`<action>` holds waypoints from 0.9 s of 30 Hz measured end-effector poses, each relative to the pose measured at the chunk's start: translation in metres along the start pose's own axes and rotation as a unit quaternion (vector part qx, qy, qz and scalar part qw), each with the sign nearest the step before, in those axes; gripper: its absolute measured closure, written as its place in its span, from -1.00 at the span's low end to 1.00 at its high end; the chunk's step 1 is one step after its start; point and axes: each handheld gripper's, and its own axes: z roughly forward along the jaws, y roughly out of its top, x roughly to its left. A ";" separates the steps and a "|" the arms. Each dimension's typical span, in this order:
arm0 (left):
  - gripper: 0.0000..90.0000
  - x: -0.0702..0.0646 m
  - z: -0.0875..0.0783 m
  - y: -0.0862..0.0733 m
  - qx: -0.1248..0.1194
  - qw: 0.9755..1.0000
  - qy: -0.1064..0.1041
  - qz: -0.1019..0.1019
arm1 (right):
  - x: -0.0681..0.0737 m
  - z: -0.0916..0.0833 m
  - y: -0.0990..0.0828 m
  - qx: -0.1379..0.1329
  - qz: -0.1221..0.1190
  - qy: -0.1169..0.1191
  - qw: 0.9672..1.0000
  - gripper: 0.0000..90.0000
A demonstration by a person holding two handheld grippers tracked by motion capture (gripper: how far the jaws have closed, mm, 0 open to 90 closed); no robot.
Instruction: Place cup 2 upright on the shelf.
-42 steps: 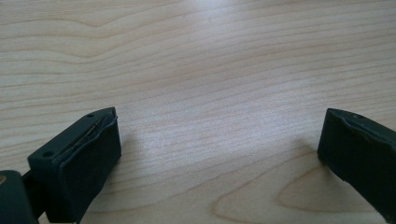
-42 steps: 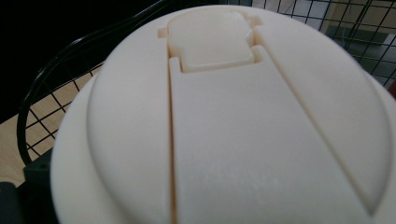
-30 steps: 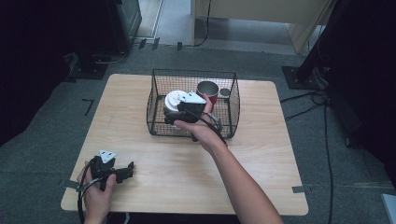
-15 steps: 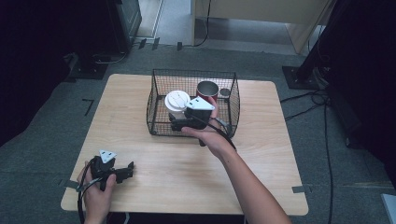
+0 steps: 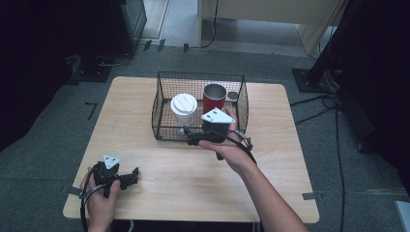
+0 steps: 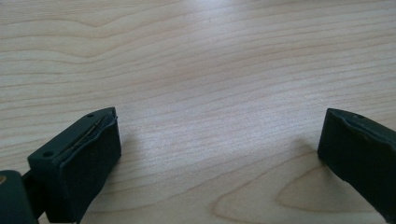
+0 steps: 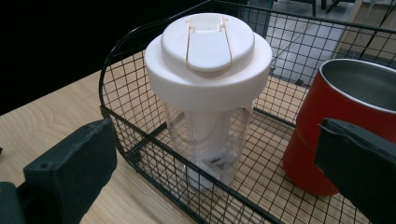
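Wire basket (image 5: 241,104): stands on the table (image 5: 145,101) toward its far edge; corrals the drinkware.
Clear tumbler (image 7: 208,116): upright in the basket's near-left part, white flip lid on, just beside the red cup and apart from it.
Red cup (image 7: 343,121): upright, open-mouthed, metal-lined.
Small dark item (image 5: 232,95): basket's far right corner; too small to identify.
Right gripper (image 5: 193,135): jaws wide apart, empty, level at the basket's near wall, aimed at the tumbler; judged lined up to reach it.
Left gripper (image 5: 131,177): jaws apart, empty, low over the near-left corner of the table; judged parked clear.
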 end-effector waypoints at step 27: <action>-1.00 -0.001 0.000 0.000 0.000 1.000 0.002 -0.003 | -0.017 -0.071 -0.047 -0.008 -0.010 -0.009 1.000 -1.00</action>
